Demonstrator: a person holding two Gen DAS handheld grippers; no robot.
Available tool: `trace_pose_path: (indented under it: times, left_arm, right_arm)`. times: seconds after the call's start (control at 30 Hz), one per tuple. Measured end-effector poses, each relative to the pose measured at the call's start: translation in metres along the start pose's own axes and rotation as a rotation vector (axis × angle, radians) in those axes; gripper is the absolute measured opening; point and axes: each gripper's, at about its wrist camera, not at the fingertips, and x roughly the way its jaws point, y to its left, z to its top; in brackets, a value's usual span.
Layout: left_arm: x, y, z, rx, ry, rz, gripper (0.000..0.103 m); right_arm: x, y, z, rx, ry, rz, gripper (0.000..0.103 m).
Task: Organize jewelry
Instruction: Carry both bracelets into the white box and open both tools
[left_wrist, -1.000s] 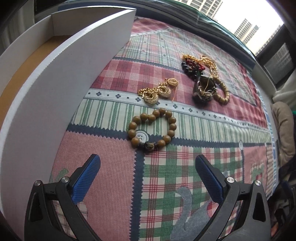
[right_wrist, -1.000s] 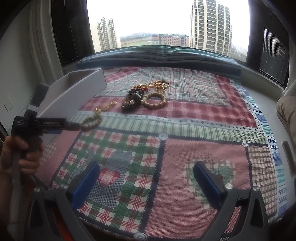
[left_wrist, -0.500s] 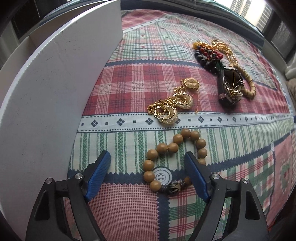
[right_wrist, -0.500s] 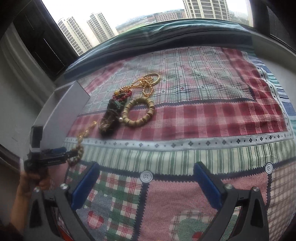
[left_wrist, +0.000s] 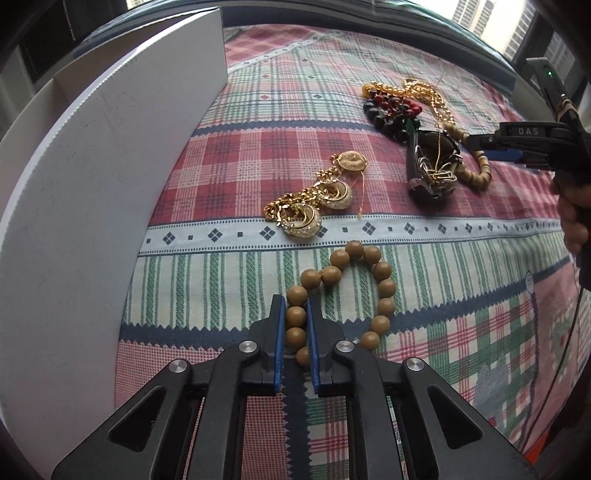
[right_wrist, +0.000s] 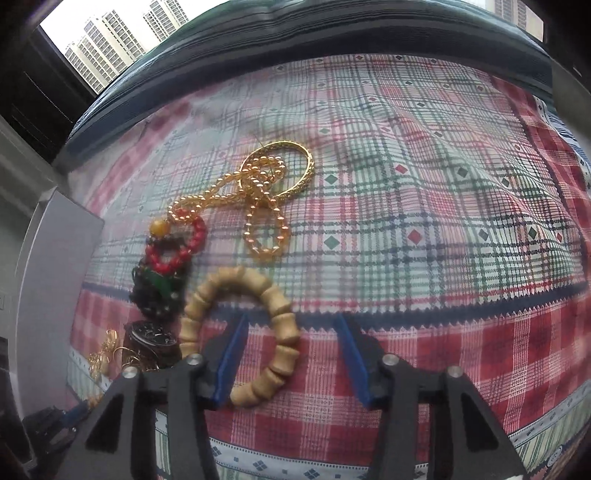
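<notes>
Jewelry lies scattered on the patchwork cloth (left_wrist: 461, 258): my left gripper (left_wrist: 295, 314) has its blue pads closing tight on the near-left side of the round-bead bracelet (left_wrist: 384, 284), which rests on the green-striped band beside the white box (left_wrist: 92, 184). Gold earrings (left_wrist: 314, 206) sit just beyond it. Toward the cloth's far side, my right gripper (right_wrist: 291, 354) is closing, jaws still apart, straddling one side of the barrel-bead bracelet (right_wrist: 280, 314), near the gold chain (right_wrist: 262, 206).
</notes>
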Motion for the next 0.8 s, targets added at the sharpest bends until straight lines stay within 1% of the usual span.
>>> trace_pose_path:
  times: [0.03, 0.07, 0.1, 0.13, 0.2, 0.23, 0.4, 0.47, 0.57, 0.63, 0.7, 0.8]
  left_arm:
    - [0.000, 0.001, 0.000, -0.010, 0.003, -0.008, 0.009]
    - [-0.001, 0.002, 0.001, -0.023, 0.006, -0.016, 0.009]
    - [-0.001, 0.005, 0.001, -0.039, 0.010, -0.031, 0.009]
    - [-0.003, 0.007, 0.000, -0.056, 0.015, -0.049, 0.009]
    - [-0.010, 0.010, -0.003, -0.084, 0.013, -0.081, 0.009]
    - [-0.014, 0.009, -0.004, -0.090, 0.007, -0.093, 0.009]
    - [-0.057, 0.003, -0.013, -0.110, -0.054, -0.156, 0.009]
    - [-0.079, 0.002, -0.016, -0.118, -0.087, -0.180, 0.009]
    - [-0.112, 0.004, -0.022, -0.134, -0.137, -0.195, 0.009]
    - [-0.133, 0.009, -0.026, -0.148, -0.167, -0.193, 0.009]
    - [-0.154, 0.016, -0.031, -0.159, -0.200, -0.173, 0.009]
    - [-0.192, 0.040, -0.043, -0.195, -0.248, -0.128, 0.009]
  right_arm:
    - [0.001, 0.005, 0.000, -0.020, 0.006, -0.017, 0.043]
    - [0.004, 0.011, -0.001, -0.048, 0.022, -0.041, 0.036]
    - [0.006, 0.015, -0.002, -0.071, 0.040, -0.063, 0.032]
    - [0.006, 0.018, -0.004, -0.096, 0.037, -0.095, 0.015]
    - [0.002, 0.020, -0.007, -0.124, 0.043, -0.111, 0.015]
    - [-0.003, 0.020, -0.010, -0.130, 0.032, -0.113, 0.015]
    - [-0.061, 0.027, -0.028, -0.216, -0.060, -0.132, 0.015]
    - [-0.087, 0.034, -0.032, -0.269, -0.094, -0.139, 0.015]
    - [-0.119, 0.052, -0.038, -0.333, -0.139, -0.132, 0.015]
    - [-0.141, 0.065, -0.047, -0.368, -0.168, -0.113, 0.015]
    - [-0.158, 0.083, -0.052, -0.402, -0.194, -0.082, 0.015]
    - [-0.181, 0.125, -0.061, -0.465, -0.236, -0.018, 0.015]
